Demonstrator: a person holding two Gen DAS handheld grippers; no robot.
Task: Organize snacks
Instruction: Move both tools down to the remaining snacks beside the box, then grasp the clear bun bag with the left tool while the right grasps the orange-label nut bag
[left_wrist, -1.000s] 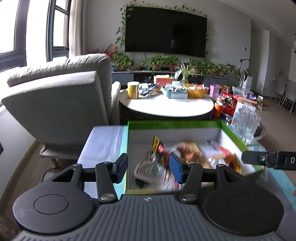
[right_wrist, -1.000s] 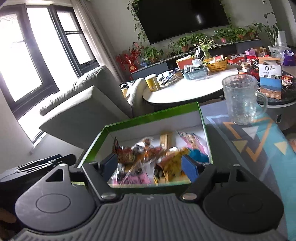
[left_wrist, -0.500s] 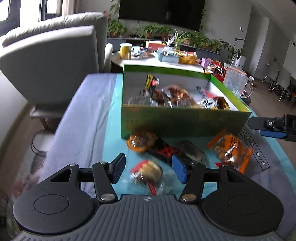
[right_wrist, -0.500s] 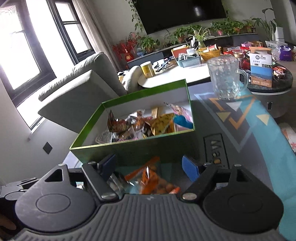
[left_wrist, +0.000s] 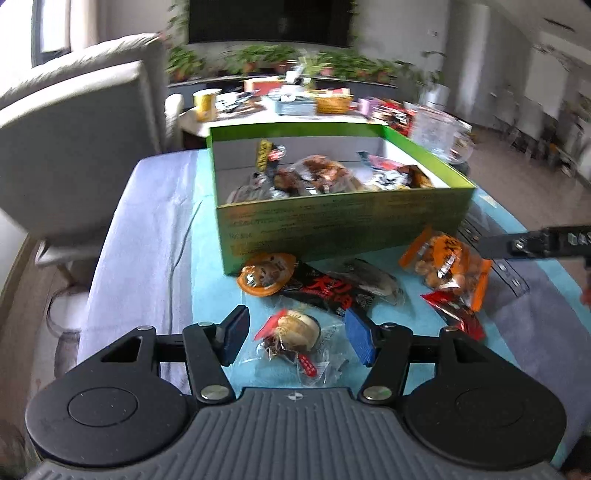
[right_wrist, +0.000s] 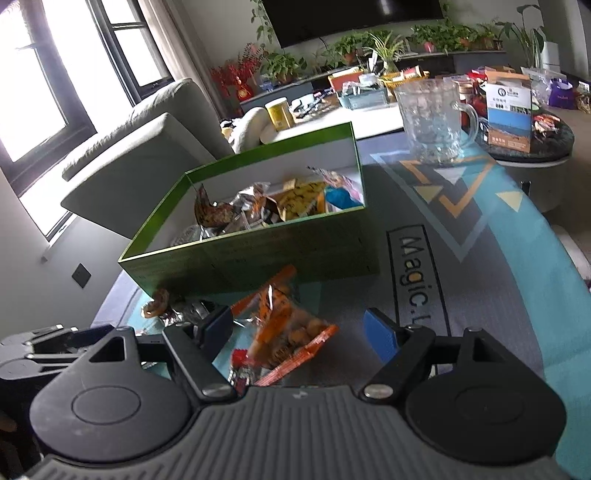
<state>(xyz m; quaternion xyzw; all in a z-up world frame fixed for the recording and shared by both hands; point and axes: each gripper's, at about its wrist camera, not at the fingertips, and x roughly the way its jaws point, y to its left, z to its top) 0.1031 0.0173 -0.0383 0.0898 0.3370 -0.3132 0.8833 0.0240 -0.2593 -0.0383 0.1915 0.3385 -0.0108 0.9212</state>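
Note:
A green box (left_wrist: 343, 225) holding several snack packets stands on the mat; it also shows in the right wrist view (right_wrist: 258, 254). In front of it lie loose snacks. My left gripper (left_wrist: 297, 338) is open, its jaws either side of a clear-wrapped round bun (left_wrist: 297, 330). Beyond lie a round orange packet (left_wrist: 266, 275), a black-red packet (left_wrist: 325, 291) and a dark fish packet (left_wrist: 373, 280). My right gripper (right_wrist: 299, 334) is open over an orange bag of round snacks (right_wrist: 286, 330), seen also in the left wrist view (left_wrist: 445, 264), with a small red packet (right_wrist: 240, 363) beside it.
A glass mug (right_wrist: 432, 122) stands on the mat behind the box to the right. A grey armchair (left_wrist: 74, 136) is at the left. A round white table (right_wrist: 332, 118) with clutter is behind the box. A carton (right_wrist: 508, 114) stands on a dark side table.
Both grippers have drawn back and lowered from over the box to the loose snacks in front of it. The left now brackets the bun, the right the orange bag.

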